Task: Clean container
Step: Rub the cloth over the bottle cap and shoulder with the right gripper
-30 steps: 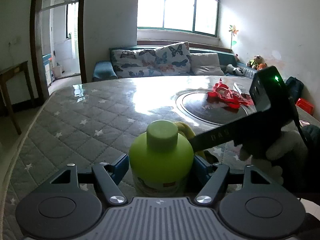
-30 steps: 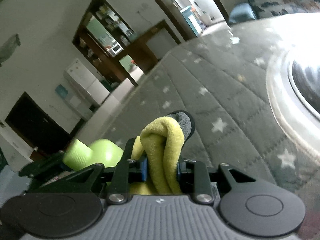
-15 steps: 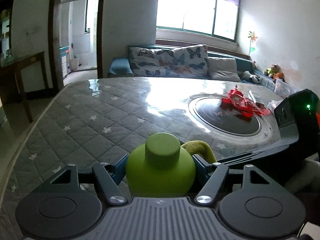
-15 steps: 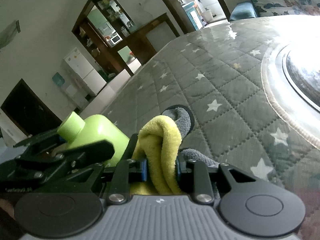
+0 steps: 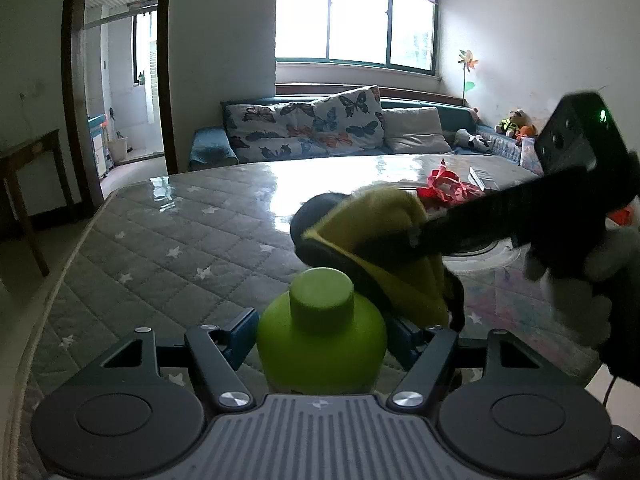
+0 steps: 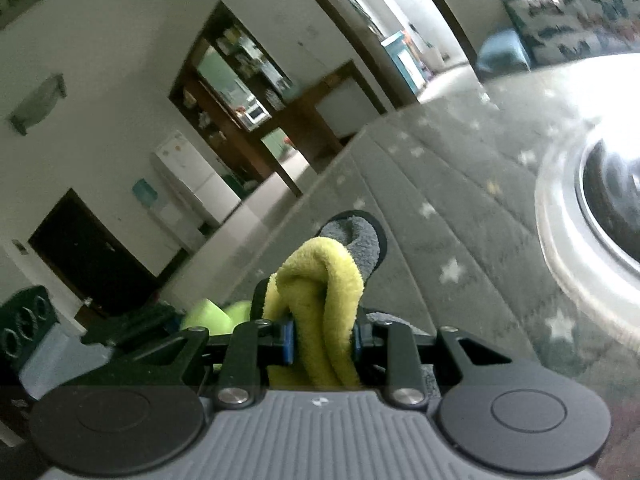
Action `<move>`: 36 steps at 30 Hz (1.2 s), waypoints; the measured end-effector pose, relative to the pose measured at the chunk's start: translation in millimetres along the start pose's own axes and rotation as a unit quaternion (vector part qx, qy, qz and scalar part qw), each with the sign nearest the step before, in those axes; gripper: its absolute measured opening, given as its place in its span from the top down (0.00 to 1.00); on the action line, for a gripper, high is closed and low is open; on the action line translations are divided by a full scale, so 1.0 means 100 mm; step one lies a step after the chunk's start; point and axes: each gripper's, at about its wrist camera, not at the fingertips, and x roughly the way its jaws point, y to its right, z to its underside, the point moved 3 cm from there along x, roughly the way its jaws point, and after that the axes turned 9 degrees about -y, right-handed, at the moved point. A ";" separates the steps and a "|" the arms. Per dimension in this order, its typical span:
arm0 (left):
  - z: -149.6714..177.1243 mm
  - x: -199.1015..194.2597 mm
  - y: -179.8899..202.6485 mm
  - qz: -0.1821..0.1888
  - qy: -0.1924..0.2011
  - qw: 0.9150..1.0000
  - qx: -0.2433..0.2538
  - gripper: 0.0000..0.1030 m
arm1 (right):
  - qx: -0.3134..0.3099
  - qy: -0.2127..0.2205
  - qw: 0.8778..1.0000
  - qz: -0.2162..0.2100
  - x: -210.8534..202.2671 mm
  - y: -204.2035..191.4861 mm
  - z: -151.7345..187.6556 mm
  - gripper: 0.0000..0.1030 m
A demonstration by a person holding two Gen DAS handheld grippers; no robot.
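My left gripper (image 5: 322, 336) is shut on a lime-green bottle (image 5: 320, 344) with a round cap, held upright above the quilted table. My right gripper (image 6: 324, 340) is shut on a yellow and grey cloth (image 6: 326, 312). In the left wrist view the right gripper's fingers (image 5: 472, 232) come in from the right and hold the cloth (image 5: 384, 248) against the bottle's far right shoulder, just behind the cap. In the right wrist view the bottle (image 6: 216, 316) shows low on the left, partly hidden behind the cloth.
The table (image 5: 168, 248) has a grey star-quilted cover under glass. A round dark turntable (image 6: 616, 192) sits at its centre, with a red item (image 5: 444, 188) on it. A sofa (image 5: 320, 132) stands behind the table and a wooden side table (image 5: 24, 176) at the left.
The cloth has risen from low beside the bottle to its shoulder, up by the cap. The bottle stays gripped, and the left view has shifted slightly.
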 end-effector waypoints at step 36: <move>0.07 0.04 -0.06 -0.003 0.001 1.000 -0.024 0.31 | 0.011 -0.076 0.997 0.017 0.42 0.12 0.22 0.76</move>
